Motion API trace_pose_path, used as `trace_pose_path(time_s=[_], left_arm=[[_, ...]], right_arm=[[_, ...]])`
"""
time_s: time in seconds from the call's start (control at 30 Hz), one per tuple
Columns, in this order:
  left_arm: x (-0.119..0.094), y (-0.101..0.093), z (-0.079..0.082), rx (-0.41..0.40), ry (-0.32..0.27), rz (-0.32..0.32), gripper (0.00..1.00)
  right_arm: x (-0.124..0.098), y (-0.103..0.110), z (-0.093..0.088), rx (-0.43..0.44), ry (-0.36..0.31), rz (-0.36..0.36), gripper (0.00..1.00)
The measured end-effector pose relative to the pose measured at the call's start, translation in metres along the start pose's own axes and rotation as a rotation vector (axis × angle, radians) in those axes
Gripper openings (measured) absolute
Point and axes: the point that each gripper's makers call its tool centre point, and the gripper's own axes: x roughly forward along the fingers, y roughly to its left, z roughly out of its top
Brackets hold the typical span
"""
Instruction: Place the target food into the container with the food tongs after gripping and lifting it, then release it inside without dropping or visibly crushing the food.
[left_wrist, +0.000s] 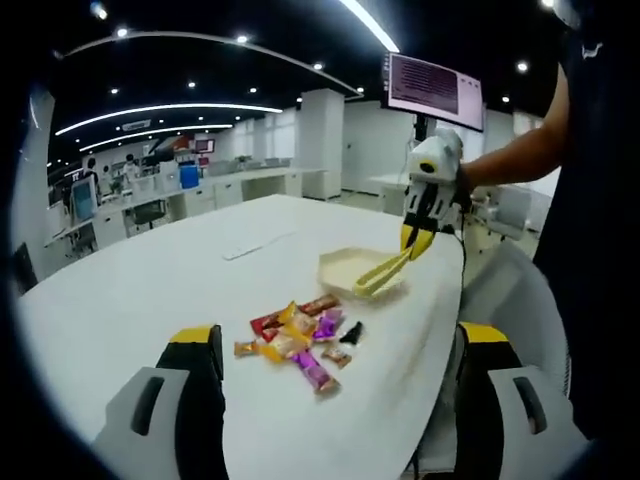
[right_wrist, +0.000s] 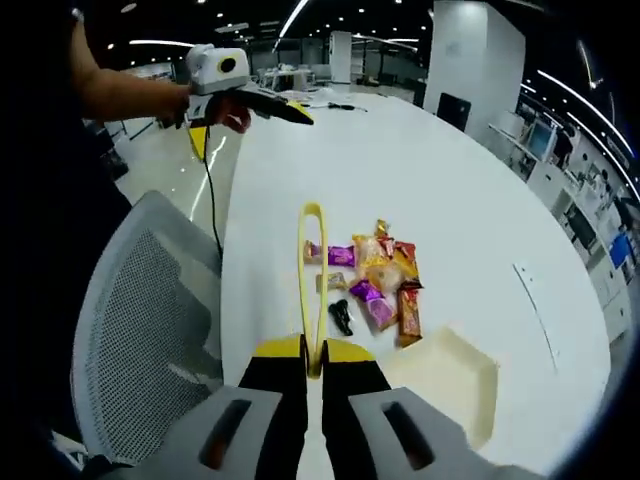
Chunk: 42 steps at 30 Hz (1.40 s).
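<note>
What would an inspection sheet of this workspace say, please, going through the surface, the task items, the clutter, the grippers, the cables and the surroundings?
Surface: white table, bare around the items.
Job's things: pile of wrapped snacks; cream tray beside it, nothing seen inside; yellow tongs.
Clutter: a flat white strip farther along the table.
Grippers: right gripper shut on the tongs, whose tips are above the table near the snacks; left gripper open, holding nothing.
Cables: a black cable hangs from the left gripper beside the table edge.
Surroundings: grey mesh chair at the table edge; wall screen; office desks and ceiling lights behind.
</note>
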Motion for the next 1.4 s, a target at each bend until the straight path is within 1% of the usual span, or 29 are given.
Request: trace_pose_path(time_s=[0.07, 0.2, 0.27, 0.33, 0.37, 0.43, 0.5, 0.63, 0.73, 0.93, 1.03, 1.2, 1.4], left_arm=[[0.002, 0.0, 0.008, 0.0, -0.014, -0.014, 0.92], [0.008, -0.008, 0.028, -0.018, -0.06, -0.071, 0.89], [0.011, -0.011, 0.035, -0.017, -0.064, -0.09, 0.9], [0.014, -0.014, 0.038, -0.024, -0.056, -0.117, 0.89], [0.015, -0.016, 0.041, -0.022, -0.059, -0.127, 0.87], [0.016, -0.022, 0.049, -0.03, -0.076, -0.158, 0.85], [0.017, -0.027, 0.06, -0.041, -0.101, -0.186, 0.84], [0.019, -0.04, 0.074, -0.05, -0.123, -0.245, 0.74], [0.023, -0.045, 0.078, -0.048, -0.123, -0.26, 0.73], [0.027, -0.058, 0.088, -0.058, -0.143, -0.309, 0.62], [0.028, -0.064, 0.092, -0.059, -0.152, -0.332, 0.59], [0.03, -0.066, 0.096, -0.057, -0.169, -0.342, 0.58], [0.03, -0.068, 0.105, -0.054, -0.188, -0.357, 0.54]], right_arm=[[-0.008, -0.002, 0.007, 0.001, -0.01, -0.011, 0.02], [-0.02, -0.002, 0.024, -0.008, -0.038, -0.017, 0.02], [-0.026, 0.0, 0.034, -0.018, -0.051, -0.017, 0.02], [-0.031, 0.002, 0.044, -0.03, -0.068, -0.017, 0.02], [-0.034, 0.004, 0.052, -0.038, -0.087, -0.012, 0.02], [-0.037, 0.011, 0.062, -0.019, -0.12, 0.02, 0.02], [-0.039, 0.011, 0.067, -0.022, -0.125, 0.015, 0.02], [-0.044, 0.018, 0.085, -0.03, -0.168, 0.03, 0.02], [-0.046, 0.023, 0.099, -0.052, -0.189, 0.038, 0.02], [-0.043, 0.033, 0.12, -0.076, -0.221, 0.064, 0.02], [-0.041, 0.04, 0.133, -0.086, -0.254, 0.09, 0.02], [-0.035, 0.047, 0.141, -0.106, -0.269, 0.114, 0.02], [-0.034, 0.052, 0.155, -0.128, -0.298, 0.13, 0.02]])
